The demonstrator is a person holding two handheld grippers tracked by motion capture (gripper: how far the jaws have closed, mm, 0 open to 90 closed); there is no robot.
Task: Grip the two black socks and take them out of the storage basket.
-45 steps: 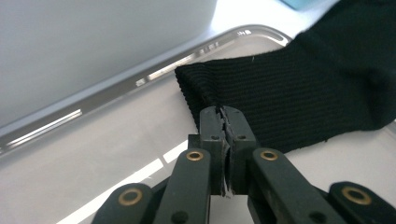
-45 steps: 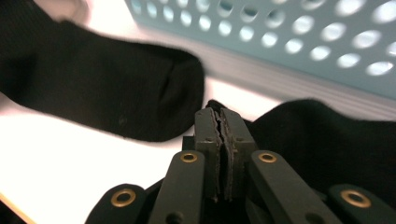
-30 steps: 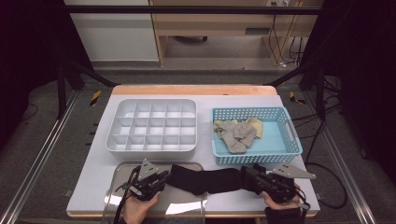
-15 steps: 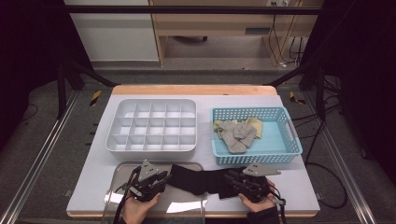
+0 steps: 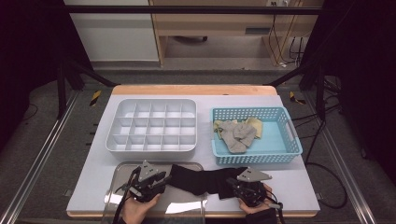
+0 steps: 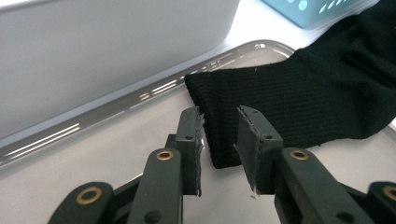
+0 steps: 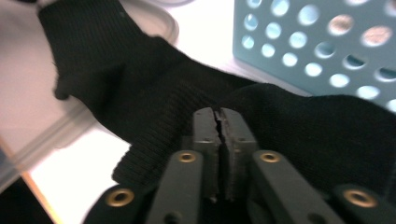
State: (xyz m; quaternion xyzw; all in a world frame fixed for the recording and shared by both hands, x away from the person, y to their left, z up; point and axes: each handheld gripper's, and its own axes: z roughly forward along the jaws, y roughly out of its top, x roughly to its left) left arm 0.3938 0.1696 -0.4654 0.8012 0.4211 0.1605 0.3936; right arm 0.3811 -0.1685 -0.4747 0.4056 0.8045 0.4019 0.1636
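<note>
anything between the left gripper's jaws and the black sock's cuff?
No. In the left gripper view the left gripper has its jaws apart, straddling the cuff edge of the black sock, which lies on the clear tray.

black sock (image 7: 140,107) blurred, toe end hidden

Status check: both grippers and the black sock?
Left gripper jaws just opening, astride black knit sock cuff on clear tray. Right gripper shut, sock beneath; grip unclear. Nothing in the way.
</note>
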